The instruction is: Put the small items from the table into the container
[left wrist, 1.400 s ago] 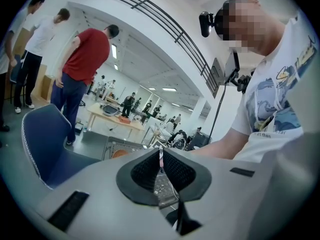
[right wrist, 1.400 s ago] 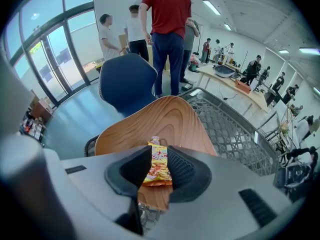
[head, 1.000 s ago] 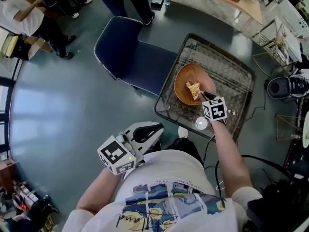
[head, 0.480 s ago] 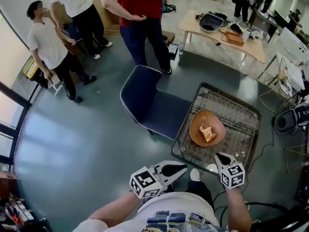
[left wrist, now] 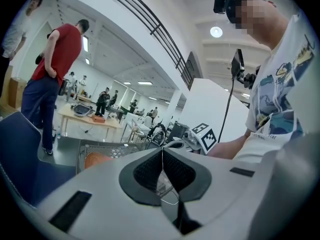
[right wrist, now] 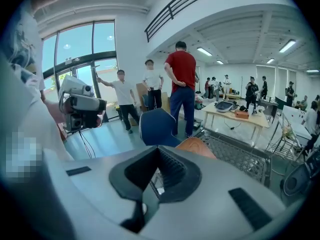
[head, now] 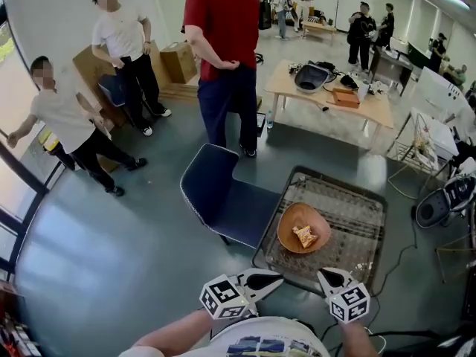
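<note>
Grey-green hall floor, with people standing on the far side, one in a red shirt next to a long pale wooden table. Items as I log them:

- Dark-framed square table with a mesh-patterned top, near right.
- Round orange-brown wooden bowl, on the left half of that table.
- Crumpled yellow-orange snack packet, lying inside the bowl.
- Dark blue padded chair, just beside the table's left edge.
- Left gripper, white with a marker cube, at the near edge of the head view, tip pointing right toward the table's near left corner. I read its jaws as pressed together with nothing between them.
- Right gripper, same build, at the table's near edge, apart from the bowl. Its jaws are together and empty.
</note>
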Demonstrator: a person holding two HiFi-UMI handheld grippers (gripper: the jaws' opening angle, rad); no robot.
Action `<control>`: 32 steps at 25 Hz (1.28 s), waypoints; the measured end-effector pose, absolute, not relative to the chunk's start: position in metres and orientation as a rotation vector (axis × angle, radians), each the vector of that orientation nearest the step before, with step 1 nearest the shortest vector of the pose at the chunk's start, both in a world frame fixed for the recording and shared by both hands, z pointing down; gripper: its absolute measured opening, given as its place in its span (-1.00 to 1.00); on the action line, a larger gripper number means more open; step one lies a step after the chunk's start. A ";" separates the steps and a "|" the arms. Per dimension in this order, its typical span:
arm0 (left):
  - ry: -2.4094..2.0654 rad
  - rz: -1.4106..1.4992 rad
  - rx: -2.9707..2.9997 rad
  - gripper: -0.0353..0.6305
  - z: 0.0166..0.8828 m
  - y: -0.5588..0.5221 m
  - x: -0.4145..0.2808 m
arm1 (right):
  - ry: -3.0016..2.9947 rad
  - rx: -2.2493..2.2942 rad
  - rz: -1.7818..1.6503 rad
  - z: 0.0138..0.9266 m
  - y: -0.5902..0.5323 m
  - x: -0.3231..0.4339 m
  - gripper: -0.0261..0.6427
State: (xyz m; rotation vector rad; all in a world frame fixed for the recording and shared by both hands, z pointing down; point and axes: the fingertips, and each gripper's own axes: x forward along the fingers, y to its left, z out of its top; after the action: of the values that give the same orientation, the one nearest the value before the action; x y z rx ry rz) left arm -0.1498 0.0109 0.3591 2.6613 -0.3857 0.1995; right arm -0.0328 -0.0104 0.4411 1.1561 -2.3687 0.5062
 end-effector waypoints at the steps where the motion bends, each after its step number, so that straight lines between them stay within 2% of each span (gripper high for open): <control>1: -0.386 0.204 2.663 -0.87 0.354 0.020 -0.142 | -2.380 1.153 0.500 0.435 -0.002 -0.028 -0.89; 8: -0.477 0.191 2.708 -0.87 0.330 0.043 -0.102 | -2.520 1.057 0.360 0.390 0.006 -0.018 -0.89; 16: -0.394 0.237 2.688 -0.87 0.337 0.062 -0.027 | -2.536 1.064 0.356 0.384 0.036 0.035 -0.89; 32: -0.493 0.265 2.654 -0.87 0.346 0.097 0.004 | -2.589 0.934 0.333 0.389 0.070 0.056 -0.89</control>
State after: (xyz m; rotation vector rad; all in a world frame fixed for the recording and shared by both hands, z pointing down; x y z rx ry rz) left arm 0.0037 0.0966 0.3455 2.6539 -0.4935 0.2648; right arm 0.0565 0.0698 0.3888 0.9336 -2.5892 0.3327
